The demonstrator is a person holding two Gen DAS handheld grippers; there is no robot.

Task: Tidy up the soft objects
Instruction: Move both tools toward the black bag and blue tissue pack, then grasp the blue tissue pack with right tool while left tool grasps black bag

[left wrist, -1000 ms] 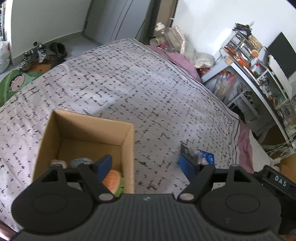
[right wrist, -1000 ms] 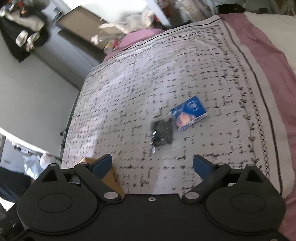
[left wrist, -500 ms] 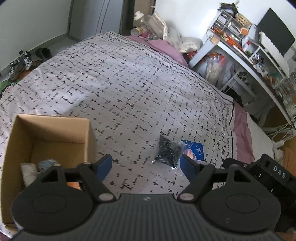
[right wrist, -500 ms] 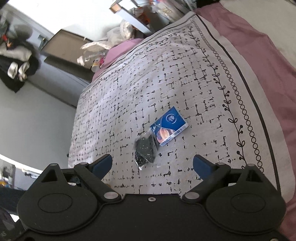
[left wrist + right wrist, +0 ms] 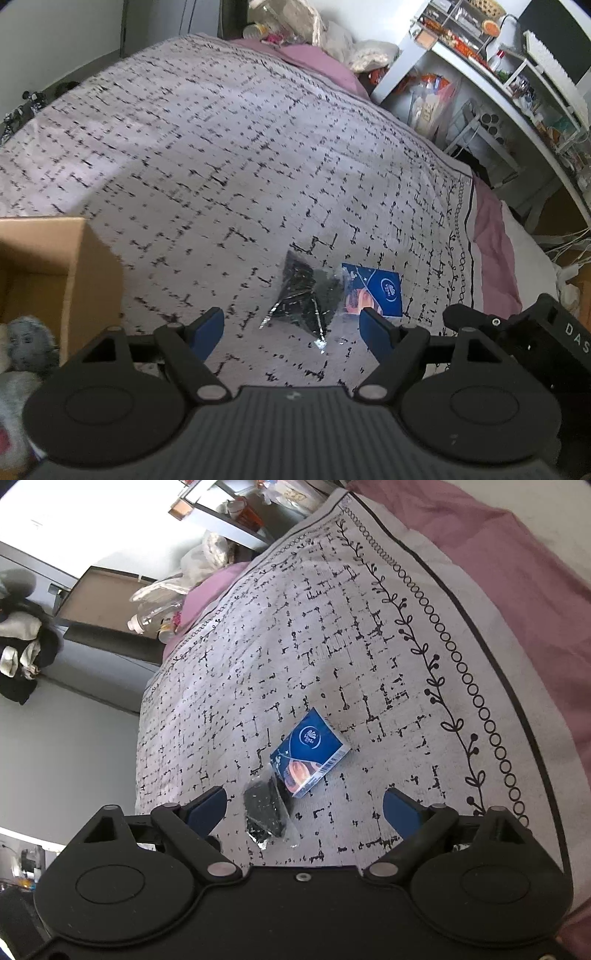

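Observation:
A dark item in a clear plastic bag (image 5: 308, 299) lies on the patterned bedspread (image 5: 229, 155), touching a blue tissue pack (image 5: 376, 290) to its right. My left gripper (image 5: 291, 328) is open and empty, just short of the bag, its blue fingertips (image 5: 207, 326) on either side. In the right wrist view the bag (image 5: 266, 808) and tissue pack (image 5: 310, 753) lie ahead of my right gripper (image 5: 306, 808), which is open and empty. A cardboard box (image 5: 70, 273) at the left holds a grey plush (image 5: 29, 343) and other soft things, partly cut off.
The other gripper's black body (image 5: 524, 332) is at the right of the left wrist view. A white shelf unit (image 5: 498, 74) with clutter stands beyond the bed. Pink sheet (image 5: 517, 572) borders the bedspread. Bags and bottles (image 5: 162, 613) lie at the far end.
My left gripper has swung right, away from the box, and now faces the bagged item and tissue pack. My right gripper has moved closer to both. Both stay open.

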